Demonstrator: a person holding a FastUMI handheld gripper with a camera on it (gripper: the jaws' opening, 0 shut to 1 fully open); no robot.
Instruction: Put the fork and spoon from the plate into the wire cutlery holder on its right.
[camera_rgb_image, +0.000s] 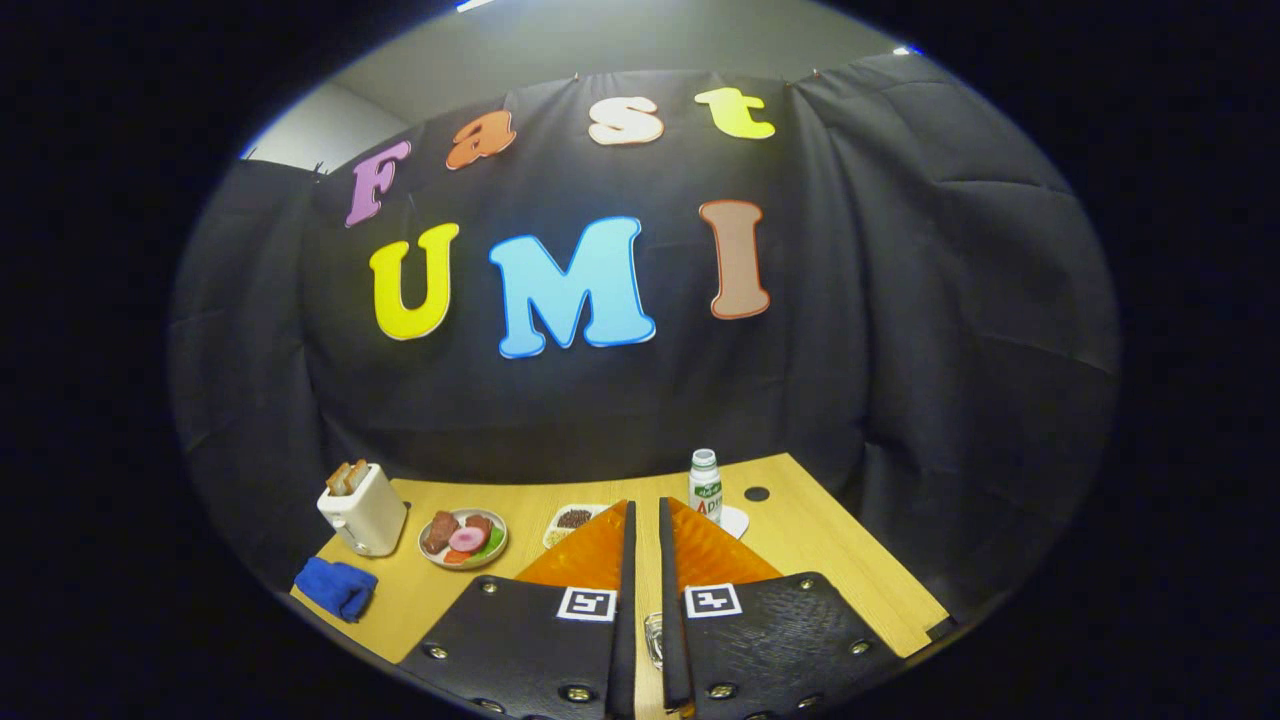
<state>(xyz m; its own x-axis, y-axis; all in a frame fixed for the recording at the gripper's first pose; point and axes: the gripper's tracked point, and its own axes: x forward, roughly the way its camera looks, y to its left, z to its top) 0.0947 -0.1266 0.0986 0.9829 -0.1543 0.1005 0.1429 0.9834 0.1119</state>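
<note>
My gripper (645, 505) is held above the wooden table (830, 560), pointing at the booth's back wall. Its two orange-and-black fingers (590, 555) stand almost together, with a narrow slit between them. Low in that slit, near the finger bases, a small shiny metal piece (654, 640) is pinched between both fingers. It looks like a piece of cutlery seen end on. I cannot tell whether it is the fork or the spoon.
Beyond the fingers to the left stand a white toaster (362, 510) with bread, a plate of toy food (462, 537) and a blue cloth (336, 587). A small dish (572, 520) and a white bottle (705, 485) sit just ahead of the fingertips.
</note>
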